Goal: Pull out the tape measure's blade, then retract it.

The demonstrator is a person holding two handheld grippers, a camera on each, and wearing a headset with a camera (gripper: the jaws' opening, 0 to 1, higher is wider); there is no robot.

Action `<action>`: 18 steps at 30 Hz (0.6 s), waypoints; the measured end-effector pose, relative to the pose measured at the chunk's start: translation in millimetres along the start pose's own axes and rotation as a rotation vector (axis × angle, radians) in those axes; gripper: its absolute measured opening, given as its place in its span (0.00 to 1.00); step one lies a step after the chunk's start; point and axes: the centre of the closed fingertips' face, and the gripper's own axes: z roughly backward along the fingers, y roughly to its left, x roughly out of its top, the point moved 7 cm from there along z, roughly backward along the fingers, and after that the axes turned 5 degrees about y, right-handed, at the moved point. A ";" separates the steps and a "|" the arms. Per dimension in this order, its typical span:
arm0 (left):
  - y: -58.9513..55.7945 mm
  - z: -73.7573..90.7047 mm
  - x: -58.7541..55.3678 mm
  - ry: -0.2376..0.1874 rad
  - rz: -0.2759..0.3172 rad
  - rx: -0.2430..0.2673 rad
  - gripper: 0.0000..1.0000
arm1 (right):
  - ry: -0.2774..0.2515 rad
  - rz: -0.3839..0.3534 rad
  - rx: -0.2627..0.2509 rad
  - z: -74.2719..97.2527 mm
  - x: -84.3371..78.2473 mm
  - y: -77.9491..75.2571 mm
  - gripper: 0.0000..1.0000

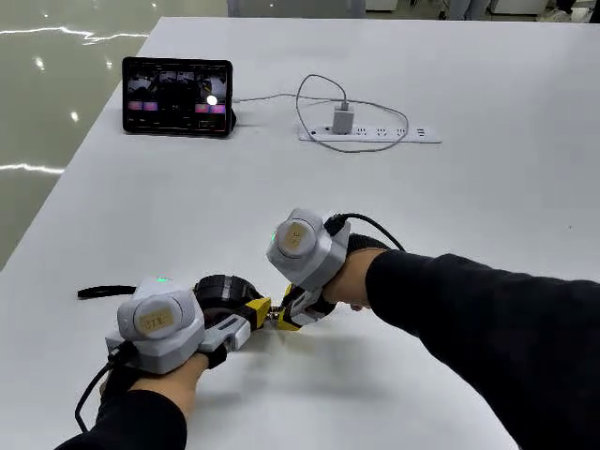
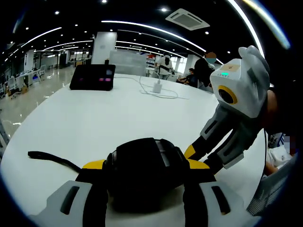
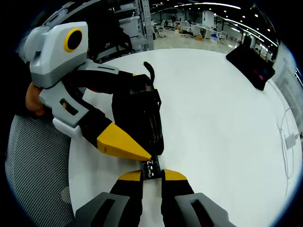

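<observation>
Head view, case: the tape measure (image 1: 220, 292) is lying on the white table (image 1: 450, 197), with the left gripper (image 1: 239, 307) clamping its black body.
Head view, approach: the right gripper (image 1: 283, 317) is meeting it from the right, tips almost touching.
Left gripper view, hold: both jaws are pressing on the body's sides.
Right gripper view, pinch: the jaws are pinching the blade (image 3: 150, 168), which is running straight ahead into the case, so the pull probably goes straight back.
Writing: the blade is showing small numerals, possibly a 2.

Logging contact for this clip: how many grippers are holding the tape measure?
2. The left gripper clamps the tape measure by its black case; the right gripper pinches the blade tip just outside the case.
</observation>
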 end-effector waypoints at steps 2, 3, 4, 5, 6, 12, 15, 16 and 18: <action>0.1 0.0 0.0 0.000 0.001 -0.001 0.60 | -0.003 0.001 0.002 -0.5 0.5 -0.5 0.11; 0.0 0.0 0.0 0.000 0.001 -0.001 0.60 | -0.004 0.000 0.003 -0.8 0.7 -0.4 0.11; -0.1 0.0 0.1 0.000 0.001 -0.001 0.60 | -0.006 0.001 0.004 -1.0 1.0 -0.2 0.11; 0.0 0.0 0.1 0.000 0.001 -0.001 0.60 | -0.008 0.001 0.005 -1.5 1.5 -0.3 0.11; 0.0 0.0 0.0 0.000 0.001 -0.001 0.60 | -0.009 0.002 0.005 -1.9 1.8 0.2 0.11; 0.3 0.3 -0.1 0.000 0.002 -0.001 0.60 | -0.017 0.013 0.009 -2.9 4.8 0.4 0.11; 0.3 0.5 0.0 0.000 0.003 -0.001 0.60 | -0.022 0.014 0.011 -3.1 5.7 0.6 0.11; 0.4 0.5 0.0 0.000 0.003 -0.001 0.60 | -0.023 0.015 0.011 -3.4 5.8 0.9 0.11; 0.4 0.5 0.0 0.000 0.003 -0.001 0.60 | -0.025 0.021 0.011 -4.2 6.1 0.6 0.11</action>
